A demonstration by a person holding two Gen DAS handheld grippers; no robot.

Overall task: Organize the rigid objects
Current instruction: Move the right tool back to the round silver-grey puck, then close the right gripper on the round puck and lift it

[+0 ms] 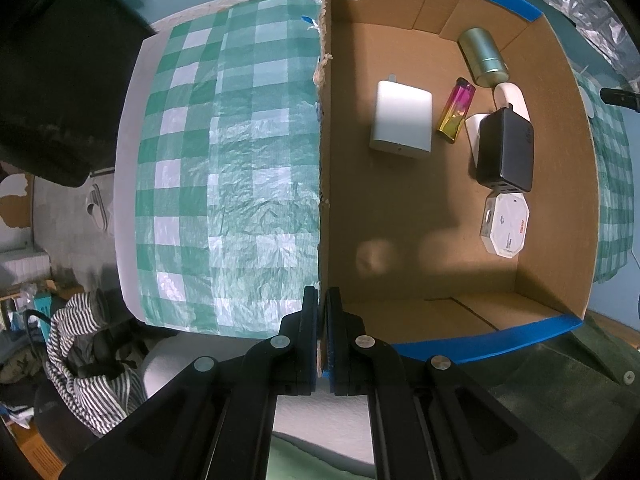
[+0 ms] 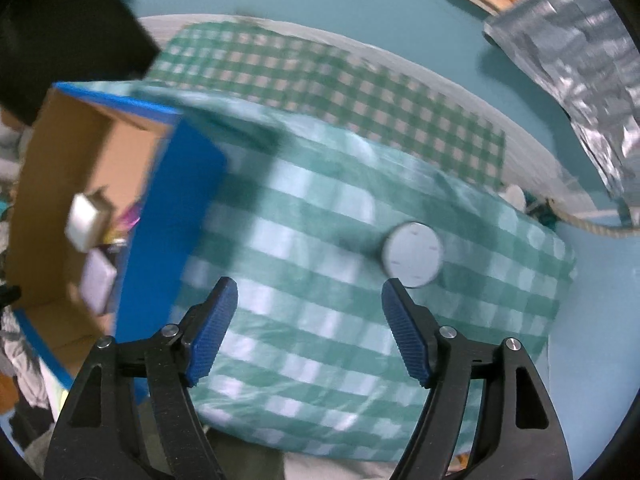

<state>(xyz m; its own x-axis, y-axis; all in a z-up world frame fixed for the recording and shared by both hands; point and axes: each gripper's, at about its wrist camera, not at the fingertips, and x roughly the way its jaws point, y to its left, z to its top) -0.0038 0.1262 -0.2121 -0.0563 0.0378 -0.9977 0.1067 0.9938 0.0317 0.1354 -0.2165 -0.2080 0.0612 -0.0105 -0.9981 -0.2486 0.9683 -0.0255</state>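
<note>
My left gripper (image 1: 322,300) is shut on the left wall of an open cardboard box (image 1: 325,160) with blue edges. Inside lie a white charger (image 1: 402,121), a pink-yellow lighter (image 1: 456,110), a green-gold tin (image 1: 482,56), a black adapter (image 1: 506,152), a white tube (image 1: 514,98) and a white octagonal case (image 1: 505,226). My right gripper (image 2: 310,294) is open and empty above the green checked cloth (image 2: 320,320). A round grey-white disc (image 2: 412,255) lies on the cloth just beyond its right fingertip. The box (image 2: 168,216) is to its left.
The checked cloth (image 1: 232,168) covers a white table. A silver foil bag (image 2: 580,60) lies at the far right. A striped garment (image 1: 88,360) and clutter sit below the table's left edge. A dark object (image 1: 60,60) looms at upper left.
</note>
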